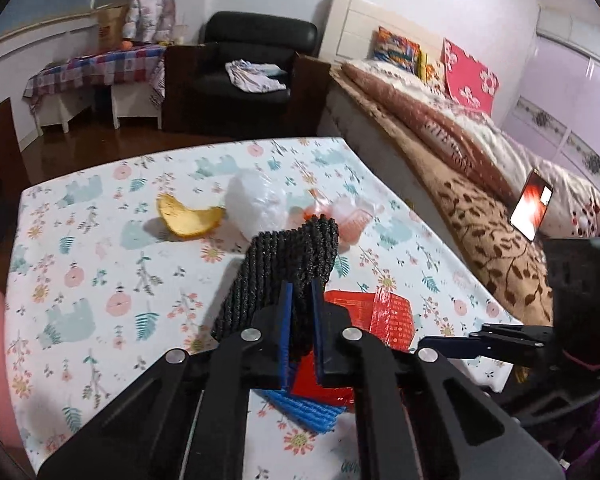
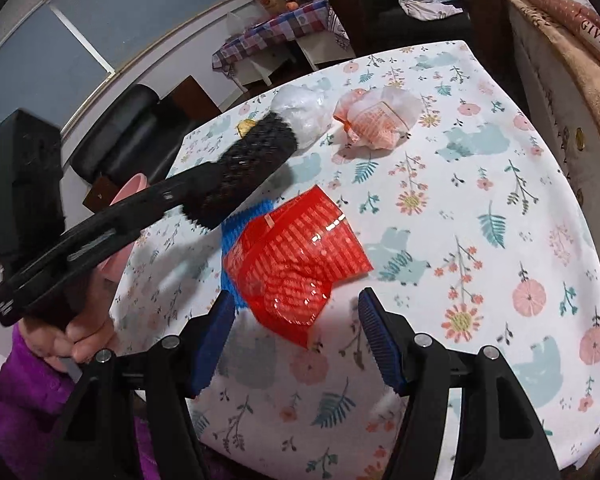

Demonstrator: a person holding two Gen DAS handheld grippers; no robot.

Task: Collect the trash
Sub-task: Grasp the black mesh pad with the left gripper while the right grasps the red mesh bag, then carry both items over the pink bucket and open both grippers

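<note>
Left gripper (image 1: 300, 312), right gripper (image 2: 298, 334): black linkage arms, silver rivets, blue ribbed finger pads (image 2: 374, 334). Hand (image 2: 72, 336): bare skin, purple fleece sleeve (image 2: 16, 396).

Both wrist cameras look down along their fingers, close over the floral tablecloth (image 1: 100, 280) (image 2: 480, 240). The left faces the bed (image 1: 480, 184); both share the red wrapper (image 1: 388, 312) (image 2: 296, 256).

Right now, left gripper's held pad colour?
Black, ribbed foam pad in the left gripper; left wrist view.

one black sponge (image 1: 296, 264), one blue sponge (image 1: 308, 412), one red wrapper (image 2: 296, 264), two plastic bags (image 2: 300, 114)
</note>
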